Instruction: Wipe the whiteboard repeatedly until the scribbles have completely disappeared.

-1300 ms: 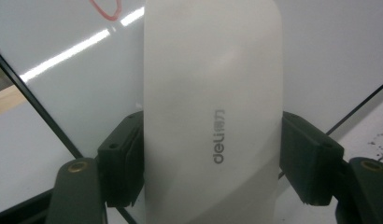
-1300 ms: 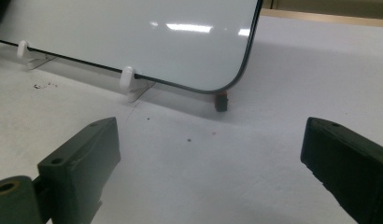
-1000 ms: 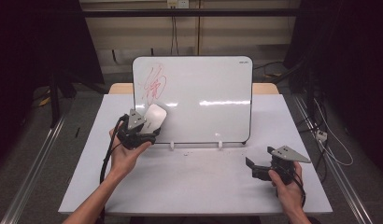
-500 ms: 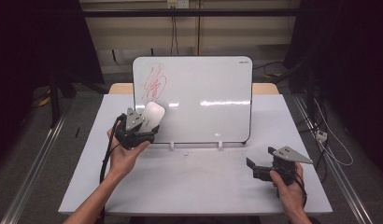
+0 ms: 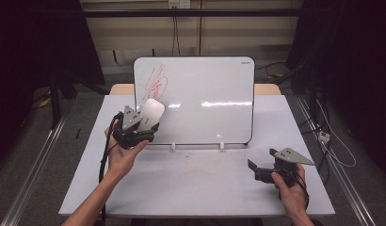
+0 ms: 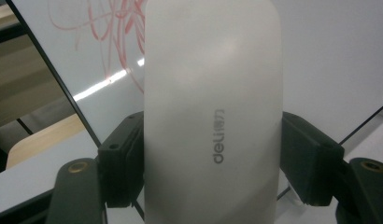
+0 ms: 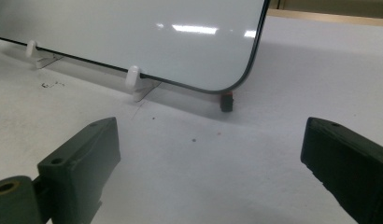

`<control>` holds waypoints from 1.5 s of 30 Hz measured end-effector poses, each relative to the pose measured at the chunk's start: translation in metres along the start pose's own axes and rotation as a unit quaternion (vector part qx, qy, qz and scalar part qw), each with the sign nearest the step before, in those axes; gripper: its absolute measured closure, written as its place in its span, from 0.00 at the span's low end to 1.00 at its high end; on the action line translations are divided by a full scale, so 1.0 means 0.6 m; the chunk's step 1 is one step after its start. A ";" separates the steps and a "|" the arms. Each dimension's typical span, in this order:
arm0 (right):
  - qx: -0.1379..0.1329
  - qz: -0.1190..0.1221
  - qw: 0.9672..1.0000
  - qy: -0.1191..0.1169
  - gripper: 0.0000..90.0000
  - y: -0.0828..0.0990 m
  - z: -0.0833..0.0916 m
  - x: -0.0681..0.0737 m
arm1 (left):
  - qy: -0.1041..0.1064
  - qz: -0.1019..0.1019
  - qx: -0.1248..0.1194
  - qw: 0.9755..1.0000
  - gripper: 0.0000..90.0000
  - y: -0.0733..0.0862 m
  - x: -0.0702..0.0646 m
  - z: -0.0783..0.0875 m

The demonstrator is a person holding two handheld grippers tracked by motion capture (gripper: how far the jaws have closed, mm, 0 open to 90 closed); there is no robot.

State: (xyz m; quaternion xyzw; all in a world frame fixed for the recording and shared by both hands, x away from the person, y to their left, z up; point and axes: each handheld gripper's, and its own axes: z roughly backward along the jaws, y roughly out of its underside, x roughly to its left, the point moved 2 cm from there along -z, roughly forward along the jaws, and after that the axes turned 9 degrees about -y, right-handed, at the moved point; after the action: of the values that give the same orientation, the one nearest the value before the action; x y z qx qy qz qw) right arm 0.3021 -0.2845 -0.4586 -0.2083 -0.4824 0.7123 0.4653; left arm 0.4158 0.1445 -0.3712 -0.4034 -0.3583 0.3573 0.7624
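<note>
A whiteboard [image 5: 205, 99] stands upright on small white feet on the table [image 5: 196, 188], with a red scribble [image 5: 156, 83] at its upper left. My left gripper [image 5: 143, 128] is shut on a white eraser [image 5: 150, 115] held in front of the board's lower left, just below the scribble. In the left gripper view the eraser [image 6: 213, 116] stands between the two black jaws, the red scribble [image 6: 115, 28] behind it. My right gripper [image 5: 255, 168] rests low at the table's right front, open, with nothing between its jaws.
In the right gripper view the whiteboard's [image 7: 133, 32] lower corner, a white foot [image 7: 133, 79] and a small red-tipped black stub [image 7: 225, 101] lie ahead on the white table. Dark curtains and cables surround the table.
The left gripper and eraser have shifted slightly down and left along the board. The right gripper has not moved.
</note>
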 end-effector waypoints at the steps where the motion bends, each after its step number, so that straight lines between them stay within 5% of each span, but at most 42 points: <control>1: -0.003 -0.002 1.000 0.000 0.05 0.000 0.001 -0.001 | 0.000 -0.004 0.001 1.000 0.33 -0.003 0.002 0.001; 13: 0.004 -0.005 1.000 0.003 0.05 -0.001 -0.007 -0.003 | -0.022 0.002 -0.025 0.999 0.33 -0.043 0.028 0.002; 23: 0.003 -0.006 1.000 0.002 0.05 -0.001 -0.007 -0.004 | -0.045 0.002 -0.021 0.999 0.33 -0.066 0.044 -0.013; 45: 0.004 -0.007 1.000 0.001 0.05 0.000 -0.007 -0.005 | -0.099 -0.035 -0.016 0.994 0.33 -0.121 0.065 -0.077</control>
State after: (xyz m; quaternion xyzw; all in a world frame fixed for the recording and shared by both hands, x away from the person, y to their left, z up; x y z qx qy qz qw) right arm 0.3067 -0.2848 -0.4610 -0.2036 -0.4809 0.7105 0.4718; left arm 0.4920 0.1299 -0.3172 -0.3653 -0.4516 0.3624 0.7288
